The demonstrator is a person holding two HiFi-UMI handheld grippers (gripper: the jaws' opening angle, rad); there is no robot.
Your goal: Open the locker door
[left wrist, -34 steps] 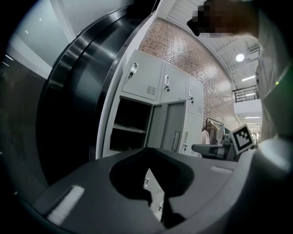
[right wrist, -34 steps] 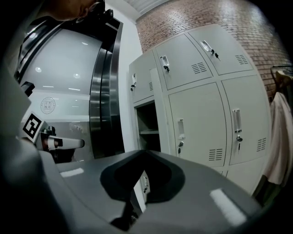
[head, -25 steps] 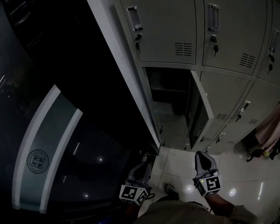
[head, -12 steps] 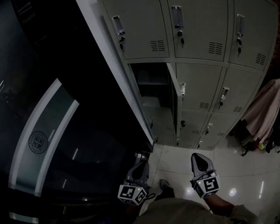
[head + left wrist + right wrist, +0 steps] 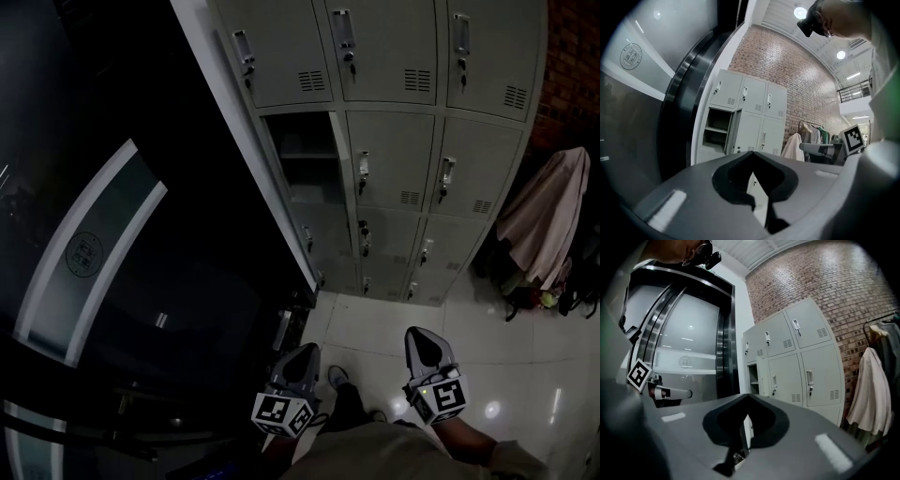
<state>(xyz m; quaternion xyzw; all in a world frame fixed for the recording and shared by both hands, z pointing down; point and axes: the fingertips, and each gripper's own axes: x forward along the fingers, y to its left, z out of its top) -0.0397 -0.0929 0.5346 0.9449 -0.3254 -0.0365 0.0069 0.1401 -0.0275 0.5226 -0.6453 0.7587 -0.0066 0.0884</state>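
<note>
A bank of grey lockers (image 5: 394, 141) stands against the wall ahead. One compartment (image 5: 305, 169) in its left column is open, with its door (image 5: 339, 173) swung out and seen edge-on. The same open compartment (image 5: 718, 127) shows in the left gripper view, and the open compartment (image 5: 753, 378) also shows small in the right gripper view. My left gripper (image 5: 300, 356) and right gripper (image 5: 424, 345) hang low over the floor, well short of the lockers. Both are shut with nothing between the jaws, as the left gripper (image 5: 751, 153) and right gripper (image 5: 749, 395) show in their own views.
A dark curved glass wall with a round emblem (image 5: 84, 255) runs along the left. Clothes (image 5: 544, 220) hang on a rack at the right, by a brick wall (image 5: 574, 56). Glossy white floor tiles (image 5: 375, 328) lie between me and the lockers.
The lockers have shrunk and slid left and up in the head view as I drew back from them. More lockers and the hanging clothes came into view. Both grippers stayed shut.
</note>
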